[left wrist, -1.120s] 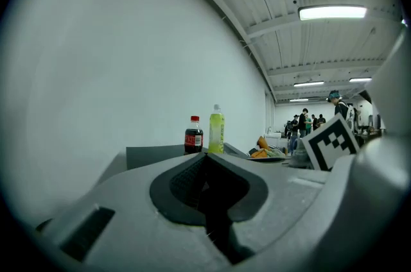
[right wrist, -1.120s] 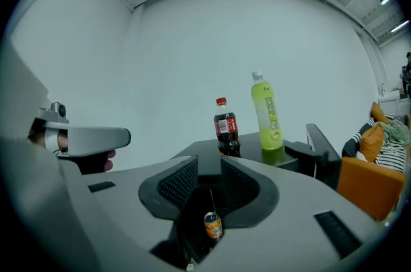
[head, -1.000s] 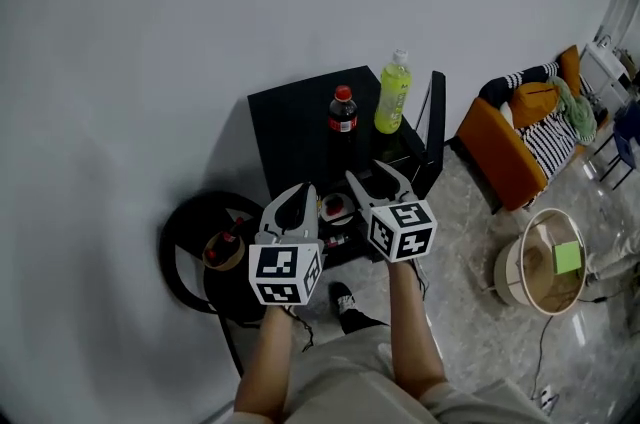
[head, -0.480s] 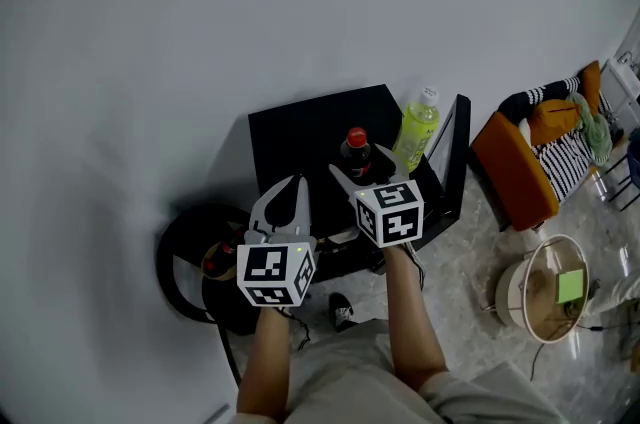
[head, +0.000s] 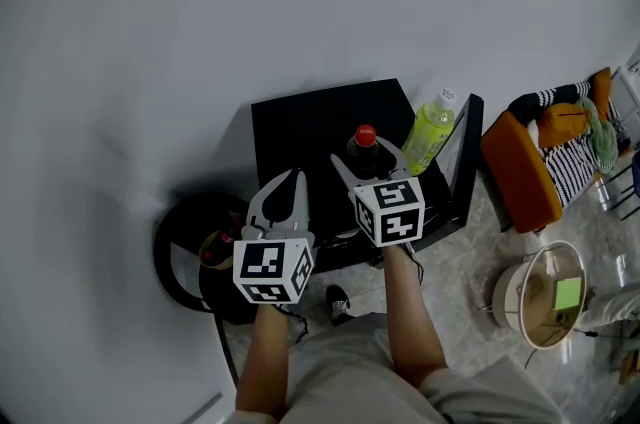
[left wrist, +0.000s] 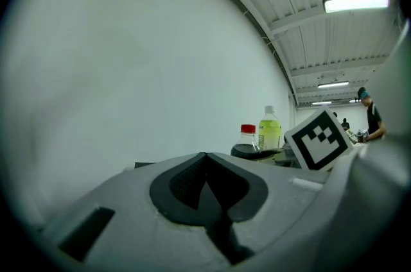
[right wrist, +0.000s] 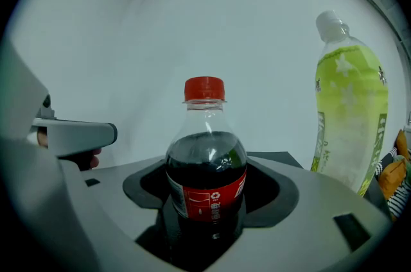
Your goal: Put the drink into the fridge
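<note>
Right gripper point(head: 367, 155): jaws spread wide, having just been opening; the cola point(right wrist: 205, 168) stands between them with a gap on each side, so the pads are not pressing yet.
Left gripper point(head: 288, 180): jaws pressed together, nothing in them; it hangs beside the right one, off to the cola's left.
Cola, place: on top of the black fridge point(head: 300, 127), toward its front right part, not inside it.
Cola, axis: upright, long axis vertical, red cap up, base on the fridge top; the red label band faces the right gripper.
Green bottle point(right wrist: 350, 117): also upright on the fridge top, near the cola on its right and a little behind, not touching.
Door point(head: 462, 162): a thin panel at the fridge's right; it looks like the door standing open, though I cannot be sure.
Step, as I judge it: closing on the cola comes next.
Risk, tipping: if one pad meets the bottle first, it could push the cola over, since it is tall on a narrow base.
Risk, neighbour: the outer jaw sits toward the green bottle; a swing to the right could knock it off the top.
Risk, slip: a pinch on the smooth label or the rounded shoulder may let the bottle slide as it is lifted.
</note>
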The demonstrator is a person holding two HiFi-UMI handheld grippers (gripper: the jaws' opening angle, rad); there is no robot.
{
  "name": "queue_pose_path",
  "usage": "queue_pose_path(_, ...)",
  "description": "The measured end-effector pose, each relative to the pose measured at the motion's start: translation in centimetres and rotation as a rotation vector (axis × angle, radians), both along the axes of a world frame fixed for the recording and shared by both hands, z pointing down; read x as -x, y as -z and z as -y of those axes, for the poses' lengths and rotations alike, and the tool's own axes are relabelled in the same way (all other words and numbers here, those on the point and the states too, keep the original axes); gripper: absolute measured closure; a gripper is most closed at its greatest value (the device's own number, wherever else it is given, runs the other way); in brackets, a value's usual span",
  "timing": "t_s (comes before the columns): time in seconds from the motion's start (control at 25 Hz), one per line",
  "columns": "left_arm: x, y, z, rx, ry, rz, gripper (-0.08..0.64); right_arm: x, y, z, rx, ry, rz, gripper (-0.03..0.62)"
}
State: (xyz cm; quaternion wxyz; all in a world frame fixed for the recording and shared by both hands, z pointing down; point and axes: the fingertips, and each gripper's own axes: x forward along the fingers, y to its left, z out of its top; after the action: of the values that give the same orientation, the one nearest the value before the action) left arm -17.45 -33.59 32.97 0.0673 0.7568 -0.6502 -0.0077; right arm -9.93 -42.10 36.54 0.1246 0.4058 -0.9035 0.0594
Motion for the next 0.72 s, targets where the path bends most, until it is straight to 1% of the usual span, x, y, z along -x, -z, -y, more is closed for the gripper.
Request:
queue_pose_path(0.16,0.7,0.0,-1.1,0.005,0.019,-0.003,0.551,-0.4,0.4,-0.8,-0.002,-0.032,-0.001,0.282)
queue_pose_path(0.32,0.6,-0.3,-2.5,0.01,0.017,-0.002,0.549,-1.2,0.4,-2.2,-0.011,-0.051,-0.005,0.282)
queue_pose_path(0.48,-0.1,-0.1,-4.4,0.012,-0.001,0.001,0.551,-1.7,0.8,-4.3,-0.011,-0.059,-0.003,0.282)
queue_pose_path(0.72,-1.5,-1.0,-7.6,0.019,-0.04,0.0,0.551,-2.6,0.8,-7.4,-0.038,-0.09,0.004,0.282)
